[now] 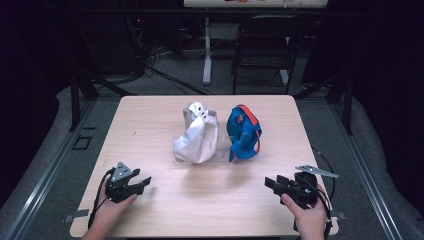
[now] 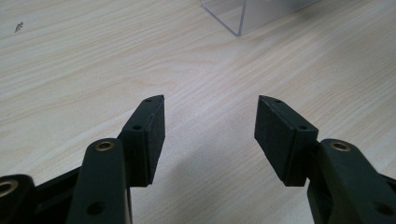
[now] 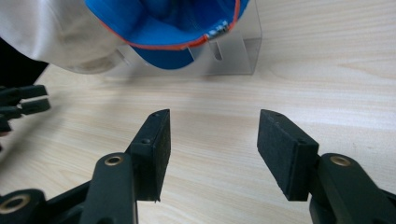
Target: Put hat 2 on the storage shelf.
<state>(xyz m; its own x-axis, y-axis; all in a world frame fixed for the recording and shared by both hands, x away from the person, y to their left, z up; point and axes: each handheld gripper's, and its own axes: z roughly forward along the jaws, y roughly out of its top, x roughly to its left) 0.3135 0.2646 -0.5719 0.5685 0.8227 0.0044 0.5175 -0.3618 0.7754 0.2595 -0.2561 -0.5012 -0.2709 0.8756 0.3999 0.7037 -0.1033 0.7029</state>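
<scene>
Meanwhile, both tongs, left (image 1: 145, 181) and right (image 1: 270, 182), rest wide and empty at the near edge of the bench (image 1: 150, 115), well apart from the white cap (image 1: 197, 135) and blue cap (image 1: 244, 132) perched side by side on a clear stand (image 3: 233, 51). A clumsy grab could likely topple either cap or drag the light stand.

A white cap (image 1: 196, 134) and a blue cap (image 1: 243, 131) with orange trim stand side by side, just apart, near the middle of the table (image 1: 150, 120). Both are propped upright on what looks like a clear plastic stand (image 3: 233, 56); the blue one's underside faces forward.
</scene>
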